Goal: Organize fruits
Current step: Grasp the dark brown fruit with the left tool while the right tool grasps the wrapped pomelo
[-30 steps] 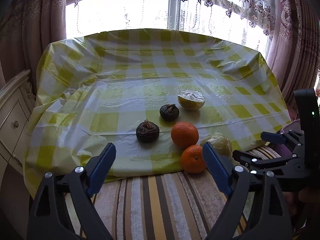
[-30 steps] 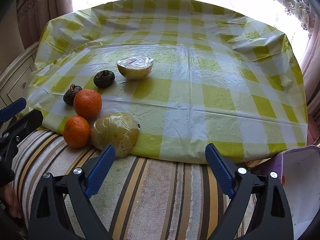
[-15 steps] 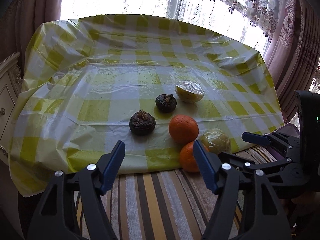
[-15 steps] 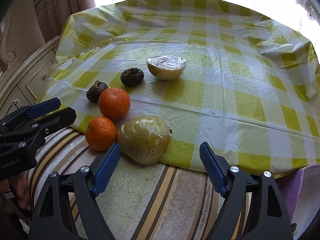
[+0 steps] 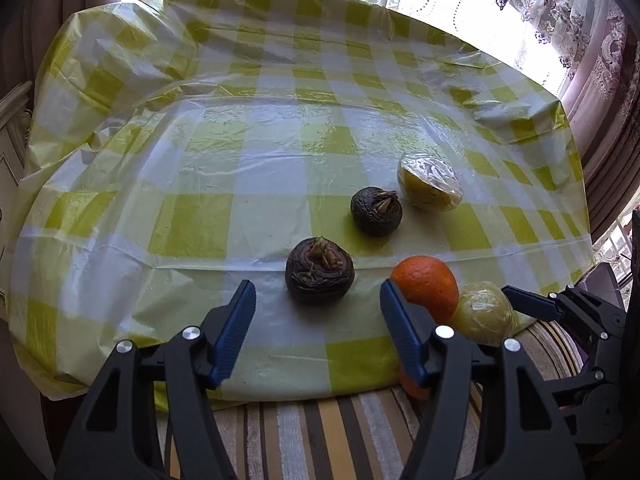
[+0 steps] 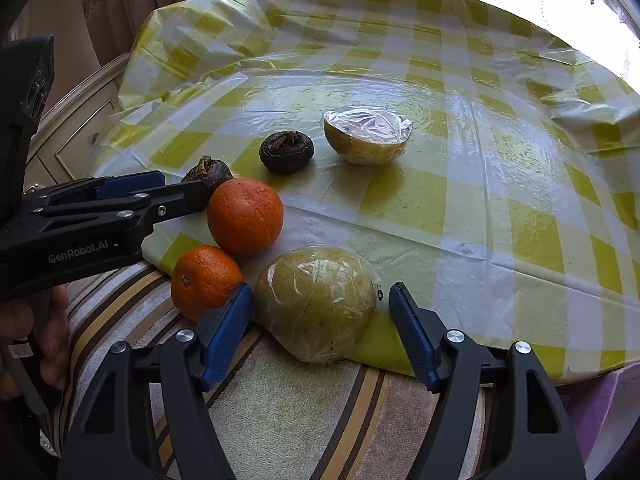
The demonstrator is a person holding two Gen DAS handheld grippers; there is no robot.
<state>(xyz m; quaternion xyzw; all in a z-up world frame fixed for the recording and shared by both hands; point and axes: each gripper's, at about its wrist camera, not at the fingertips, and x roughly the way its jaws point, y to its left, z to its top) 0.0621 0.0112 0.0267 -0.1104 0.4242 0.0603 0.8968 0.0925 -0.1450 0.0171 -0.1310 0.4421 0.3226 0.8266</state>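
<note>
On the yellow checked tablecloth (image 5: 192, 232) lie two dark wrinkled fruits, two oranges and two film-wrapped yellow fruit halves. My left gripper (image 5: 317, 288) points down at the nearer dark fruit (image 5: 320, 276). That fruit sits just ahead between the tips, and the closing jaws are clear of it. My right gripper (image 6: 319, 292) straddles the near wrapped half (image 6: 316, 304) at the table's front edge. Its jaws are closing, with a gap at the right pad. The big orange (image 6: 244, 216) and small orange (image 6: 204, 280) lie left of it. The other dark fruit (image 6: 286, 152) and wrapped half (image 6: 366, 136) lie farther back.
A striped cloth (image 5: 288, 432) shows under the tablecloth's front edge. A white cabinet with drawers (image 6: 76, 136) stands at the left, curtains and a bright window behind. A pale purple bag (image 6: 600, 412) sits at the lower right. A person's hand (image 6: 48, 340) holds the left gripper.
Both grippers have moved forward and down towards the fruit, and both pairs of jaws have narrowed. The left now frames the near dark fruit, the right the near wrapped half.
</note>
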